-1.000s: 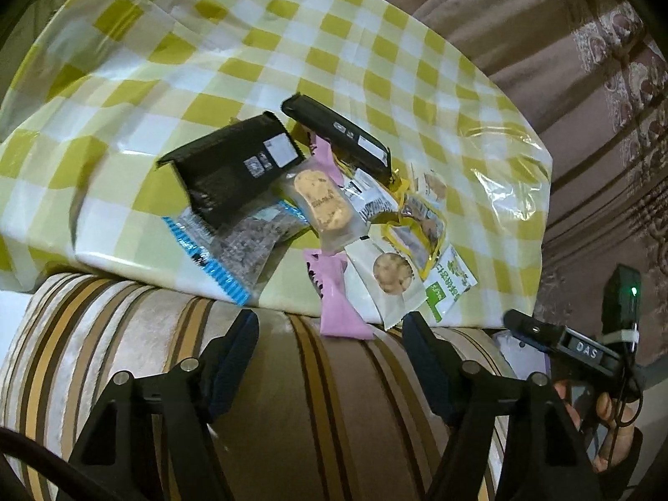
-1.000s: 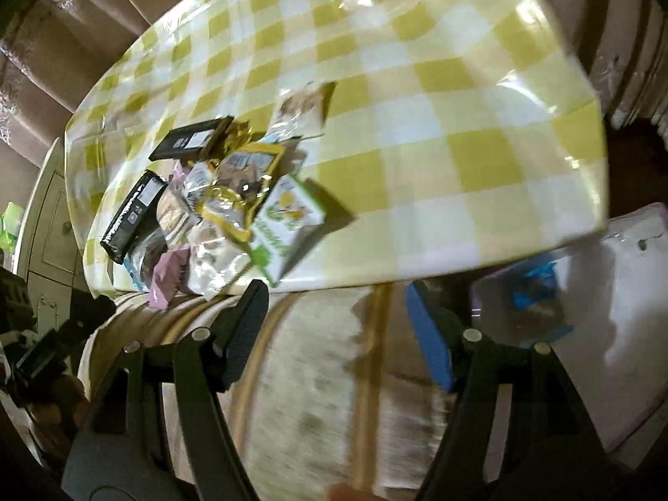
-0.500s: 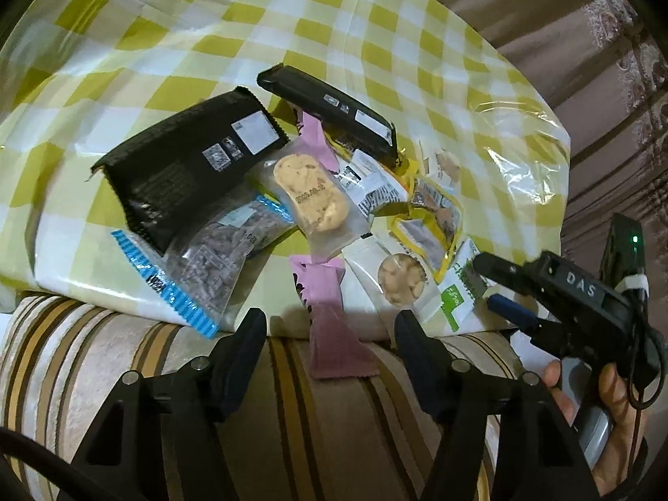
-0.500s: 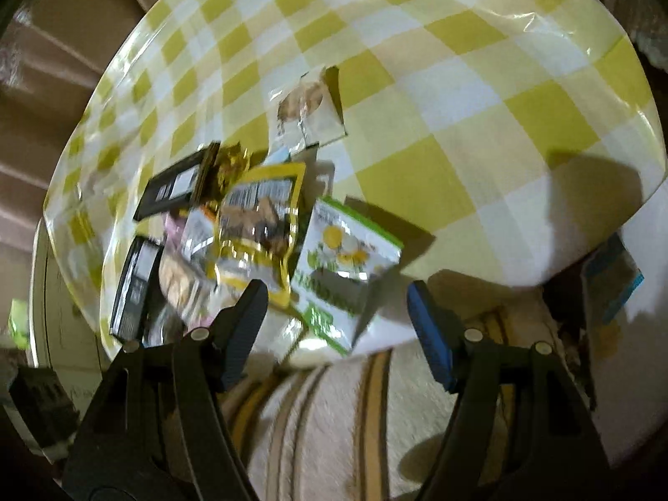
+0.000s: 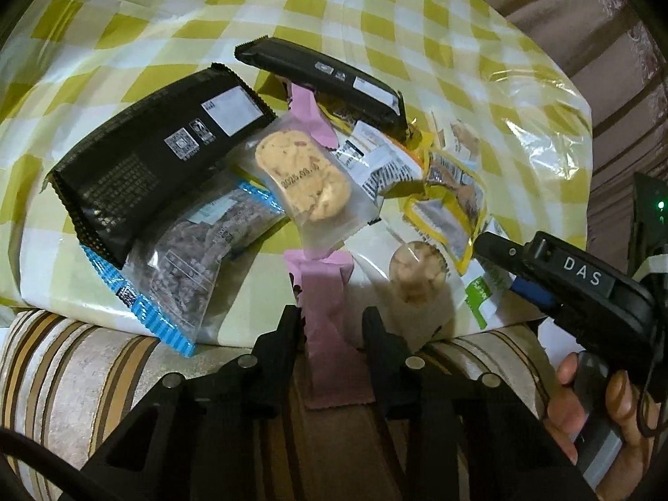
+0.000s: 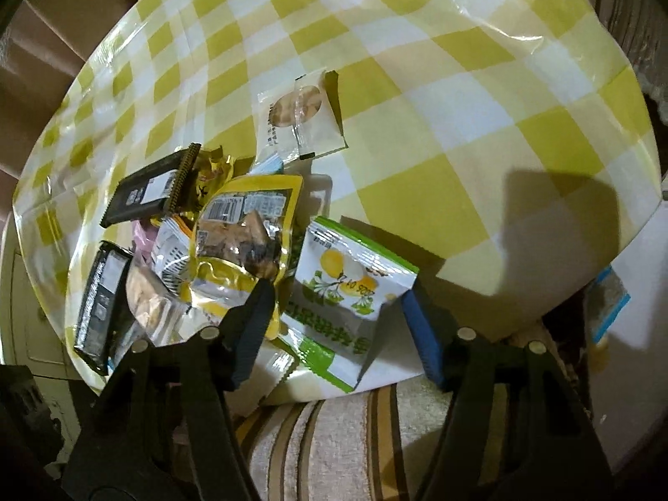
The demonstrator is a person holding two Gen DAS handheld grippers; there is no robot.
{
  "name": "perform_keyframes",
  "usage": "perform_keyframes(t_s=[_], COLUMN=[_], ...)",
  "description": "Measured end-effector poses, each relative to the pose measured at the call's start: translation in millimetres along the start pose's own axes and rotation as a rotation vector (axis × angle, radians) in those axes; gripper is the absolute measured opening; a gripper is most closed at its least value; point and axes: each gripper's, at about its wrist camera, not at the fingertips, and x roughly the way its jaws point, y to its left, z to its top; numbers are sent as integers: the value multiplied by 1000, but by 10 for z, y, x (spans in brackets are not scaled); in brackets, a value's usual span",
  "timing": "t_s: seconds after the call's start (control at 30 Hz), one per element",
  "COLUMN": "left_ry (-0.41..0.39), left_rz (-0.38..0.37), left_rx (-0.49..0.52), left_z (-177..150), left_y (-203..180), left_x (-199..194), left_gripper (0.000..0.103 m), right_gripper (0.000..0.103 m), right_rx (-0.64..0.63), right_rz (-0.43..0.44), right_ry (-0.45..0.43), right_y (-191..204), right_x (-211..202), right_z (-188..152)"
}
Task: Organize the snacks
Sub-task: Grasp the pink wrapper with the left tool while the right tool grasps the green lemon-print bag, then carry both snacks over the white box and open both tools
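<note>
Snack heap lies at the near edge of the worktop (image 5: 125, 21), on its yellow-and-white check cloth. Pink packet (image 5: 330, 313): flat, matte, crimped ends, hanging over the worktop edge above a striped cushion (image 5: 75, 367). Left hand-held gripper (image 5: 332, 325) has its fingers drawn in against the packet's two sides, pinching it.

Around it: large black packet (image 5: 158, 158) with white label; clear blue-trimmed bag (image 5: 188, 267) of dark pieces partly under it; clear wrapper holding a pale cookie (image 5: 304, 175); a slim black packet (image 5: 325, 79) farther back.

Right hand-held gripper (image 6: 338, 325) is spread wide, fingers either side of a white-and-green pouch (image 6: 346, 288) printed with yellow fruit, no contact visible. Yellow foil pouch (image 6: 242, 242) lies just beside it. A single cookie wrapper (image 6: 298, 121) sits apart, farther onto the worktop
</note>
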Motion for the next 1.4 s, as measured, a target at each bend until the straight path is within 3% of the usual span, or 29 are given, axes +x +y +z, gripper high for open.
perform_keyframes(t_s=[0.2,0.3,0.53,0.93,1.4], left_ry=[-6,-19,-76,-152,-194], left_rz=[8,2,-16,-6,4], left_rx=[3,2,-10,-35,8], left_z=[13,-35,-195,-248,-268], left_y=[-52,-59,-23,85,-169], left_x=[35,5,-171,-487,-627], left_gripper=[24,22,21,21,21], right_gripper=[69,55,46,44,44], right_rx=[-83,-96,-112,-186,-171], right_rz=[-58,-72,-29,34,121], right_ry=[-1,-11,-4,-80,-97], right_y=[110,99,13,-47,-397], right_x=[30,12,-64,-431,-759], right_z=[-37,-51,-132,-266,-366])
